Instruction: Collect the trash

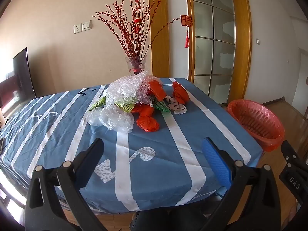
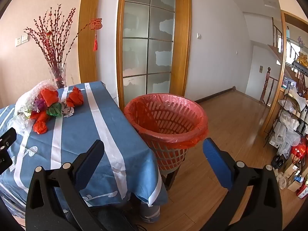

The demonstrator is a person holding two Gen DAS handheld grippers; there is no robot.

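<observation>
A heap of trash lies mid-table: crumpled bubble wrap (image 1: 123, 91), clear plastic (image 1: 113, 119), orange-red bags (image 1: 148, 124), green wrappers and a spotted scrap (image 1: 176, 105). The same heap (image 2: 41, 105) shows at the left of the right wrist view. A red slatted waste basket (image 2: 167, 119) with a red liner stands on a stool beside the table's right edge, also seen as the basket (image 1: 256, 123) at the right. My left gripper (image 1: 152, 154) is open over the near tablecloth, short of the heap. My right gripper (image 2: 154, 152) is open, hanging near the table corner and the basket.
The table wears a blue cloth with white stripes (image 1: 173, 169). A glass vase of red branches (image 1: 135, 65) stands at the far edge behind the heap. A glass-panelled door (image 2: 148, 44) is behind the basket. Cluttered shelves (image 2: 290, 123) line the right, across a wooden floor (image 2: 231, 119).
</observation>
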